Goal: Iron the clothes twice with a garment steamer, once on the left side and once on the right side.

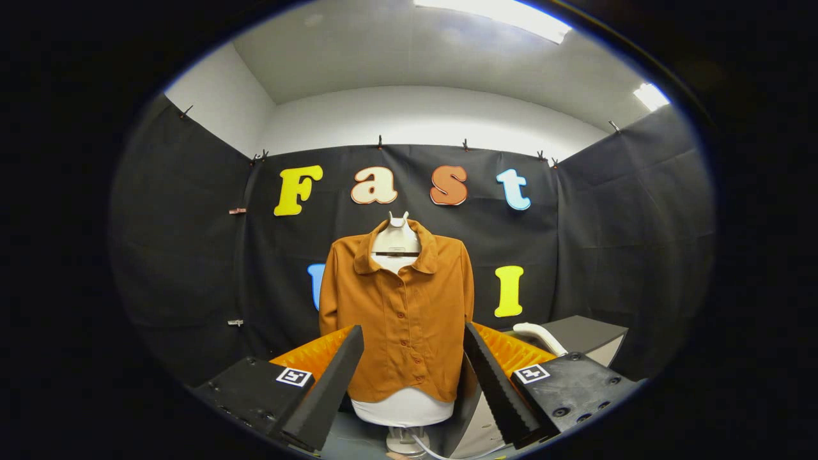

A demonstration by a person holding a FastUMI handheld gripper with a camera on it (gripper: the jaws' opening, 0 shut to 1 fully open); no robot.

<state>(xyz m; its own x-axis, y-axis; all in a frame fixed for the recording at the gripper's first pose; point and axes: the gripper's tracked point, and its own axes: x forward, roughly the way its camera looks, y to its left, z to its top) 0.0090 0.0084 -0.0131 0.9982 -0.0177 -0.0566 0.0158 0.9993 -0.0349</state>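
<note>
Your gripper [414, 358] gapes wide, empty; grab the steamer [540, 337] by its rigid handle; shirt [399, 306] hangs soft.

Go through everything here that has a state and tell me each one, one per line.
Tool: fingers open, holding nothing.
Shirt: hanging on the mannequin, buttoned, collar open, beyond the fingers.
Mannequin: upright on its stand.
Garment steamer: lying on the dark box to the right, untouched.
</note>
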